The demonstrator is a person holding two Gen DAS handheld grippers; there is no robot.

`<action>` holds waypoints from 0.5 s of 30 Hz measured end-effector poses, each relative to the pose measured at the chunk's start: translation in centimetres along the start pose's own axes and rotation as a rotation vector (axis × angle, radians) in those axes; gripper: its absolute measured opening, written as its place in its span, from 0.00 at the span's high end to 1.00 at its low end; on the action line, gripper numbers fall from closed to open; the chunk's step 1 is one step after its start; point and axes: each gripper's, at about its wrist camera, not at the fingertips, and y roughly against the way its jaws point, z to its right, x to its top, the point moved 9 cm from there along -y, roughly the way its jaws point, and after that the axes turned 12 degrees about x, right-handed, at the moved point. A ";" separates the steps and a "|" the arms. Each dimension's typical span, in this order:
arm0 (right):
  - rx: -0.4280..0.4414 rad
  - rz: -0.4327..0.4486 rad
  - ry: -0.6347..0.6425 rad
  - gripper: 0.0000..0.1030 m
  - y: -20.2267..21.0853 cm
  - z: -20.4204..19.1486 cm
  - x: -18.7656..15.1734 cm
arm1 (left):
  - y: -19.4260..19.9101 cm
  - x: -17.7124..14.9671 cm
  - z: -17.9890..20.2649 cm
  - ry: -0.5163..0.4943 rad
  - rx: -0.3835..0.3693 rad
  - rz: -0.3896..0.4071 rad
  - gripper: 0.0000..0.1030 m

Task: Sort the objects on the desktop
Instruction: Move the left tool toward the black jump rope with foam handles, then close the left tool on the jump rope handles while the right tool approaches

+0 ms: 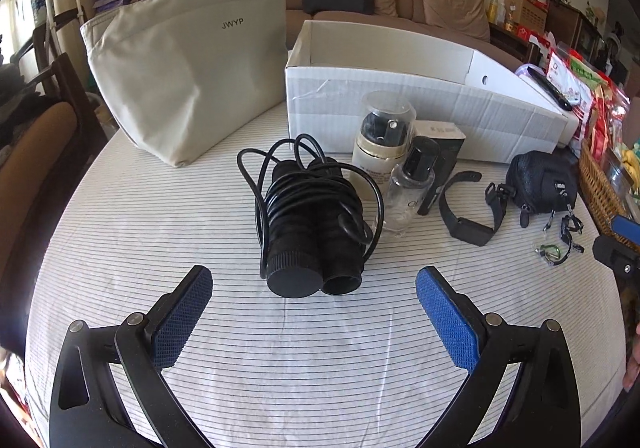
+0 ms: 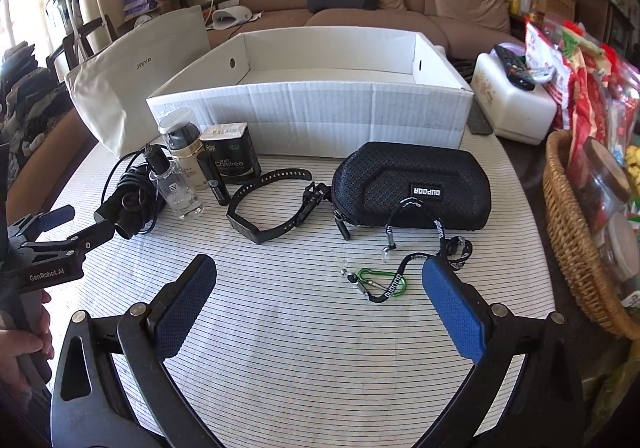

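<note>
A black jump rope [image 1: 312,228] with its cord wound round both handles lies just ahead of my open left gripper [image 1: 314,312], untouched. Behind it stand a cream pump bottle [image 1: 382,136], a clear bottle [image 1: 412,184] and a dark box [image 1: 440,156]. A black watch [image 1: 468,216] lies to their right. My open right gripper [image 2: 320,300] hovers over the striped cloth, near a lanyard with a green carabiner [image 2: 380,280]. Beyond it sit the black mesh case [image 2: 412,184] and the watch [image 2: 268,204]. The empty white cardboard box [image 2: 312,116] stands at the back.
A grey JWYP fabric bag [image 1: 188,64] stands at the back left. A wicker basket [image 2: 576,240] of snacks lines the right table edge, with a white container [image 2: 516,104] and a remote behind it. A hand [image 2: 20,352] holds the left gripper. A sofa stands beyond the table.
</note>
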 end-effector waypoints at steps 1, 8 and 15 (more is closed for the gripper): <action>-0.004 0.002 0.006 0.00 0.2 0.3 -0.1 | -0.1 -0.1 0.0 0.007 -0.009 0.003 0.00; -0.008 -0.011 -0.010 0.00 0.1 1.9 -0.9 | -2.0 0.0 0.5 0.024 -0.010 -0.025 0.00; -0.002 -0.027 -0.022 0.00 -0.4 2.2 -1.6 | -4.7 0.3 1.6 -0.010 0.036 -0.058 0.00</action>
